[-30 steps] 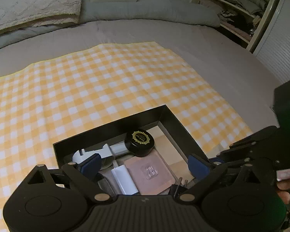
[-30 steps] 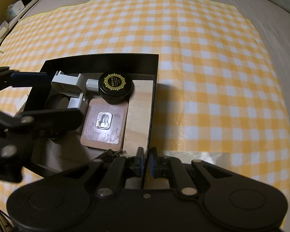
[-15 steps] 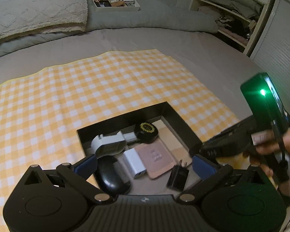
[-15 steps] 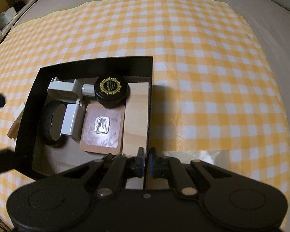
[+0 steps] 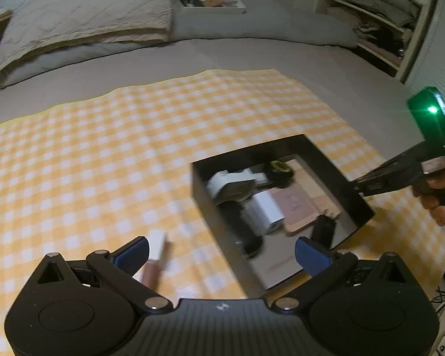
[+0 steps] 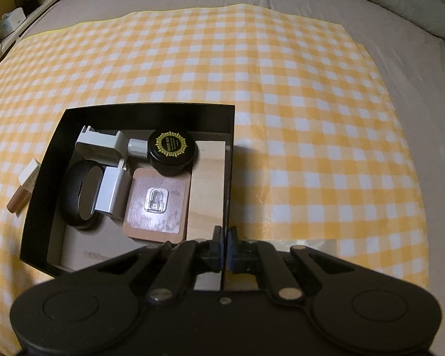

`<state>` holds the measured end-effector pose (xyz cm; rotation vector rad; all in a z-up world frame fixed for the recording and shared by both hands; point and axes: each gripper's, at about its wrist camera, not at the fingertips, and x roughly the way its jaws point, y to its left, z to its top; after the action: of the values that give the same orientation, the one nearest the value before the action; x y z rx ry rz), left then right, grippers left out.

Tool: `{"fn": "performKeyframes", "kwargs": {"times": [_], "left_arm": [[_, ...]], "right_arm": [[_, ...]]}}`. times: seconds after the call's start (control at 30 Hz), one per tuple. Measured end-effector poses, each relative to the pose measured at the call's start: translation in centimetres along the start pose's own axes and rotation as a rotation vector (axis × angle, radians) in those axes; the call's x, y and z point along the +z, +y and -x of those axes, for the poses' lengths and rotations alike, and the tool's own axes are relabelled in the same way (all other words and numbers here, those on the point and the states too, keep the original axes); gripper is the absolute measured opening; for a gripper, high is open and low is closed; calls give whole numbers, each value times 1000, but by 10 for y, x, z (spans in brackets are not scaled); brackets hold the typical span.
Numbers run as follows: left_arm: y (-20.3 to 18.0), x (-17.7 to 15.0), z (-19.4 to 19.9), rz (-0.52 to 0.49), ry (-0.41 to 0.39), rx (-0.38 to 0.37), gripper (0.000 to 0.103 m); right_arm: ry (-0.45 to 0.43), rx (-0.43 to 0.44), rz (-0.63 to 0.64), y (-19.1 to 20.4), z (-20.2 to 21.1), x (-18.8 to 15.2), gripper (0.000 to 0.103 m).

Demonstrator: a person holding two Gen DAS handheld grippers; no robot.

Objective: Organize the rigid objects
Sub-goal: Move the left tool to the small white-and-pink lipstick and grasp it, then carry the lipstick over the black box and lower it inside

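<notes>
Black box (image 6: 139,108) (yellow-and-white checked cloth (image 6: 281,89))

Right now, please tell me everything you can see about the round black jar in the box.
The jar is low, round and glossy black, its lid bearing a gold sunburst ring with small gold text. It sits closed and upright at the far end of the black box, resting partly on the pink card. The white tool seems to touch its side.

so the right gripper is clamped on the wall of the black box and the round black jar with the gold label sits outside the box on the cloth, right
Not quite. The right gripper is clamped on the wall of the black box, but the round black jar with the gold label sits inside the box, at its far wall, not on the cloth. The right wrist view shows it.
</notes>
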<state>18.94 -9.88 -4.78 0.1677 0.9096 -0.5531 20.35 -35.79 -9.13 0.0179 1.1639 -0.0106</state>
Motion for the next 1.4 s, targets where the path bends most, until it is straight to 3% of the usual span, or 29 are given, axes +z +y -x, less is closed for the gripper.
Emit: {"fn": "performKeyframes", "kwargs": {"times": [0.3,0.53,0.8,0.97,1.1,1.2,1.4], "left_arm": [[38,-12,3,-3,15,92,101],[50,-22,-22,-119,83,116,78],[59,-21,-60,-135,75,129,65],[59,-18,-75,-137,101,88,57],[54,-15,-85,-162,103,73,43],[53,-14,-94,-165,146,96,24],[54,-14,-93,-173,162,97,22]], "right_arm": [[-5,-9,7,10,10,-5,3],[-13,2,2,4,19,-11,3],[-15,11,-6,-4,17,-10,3],[-15,29,-11,-9,13,-9,3],[-13,39,-21,-12,13,-7,3],[-12,45,-26,-14,12,-5,3],[-10,40,-21,-14,12,-5,3]]}}
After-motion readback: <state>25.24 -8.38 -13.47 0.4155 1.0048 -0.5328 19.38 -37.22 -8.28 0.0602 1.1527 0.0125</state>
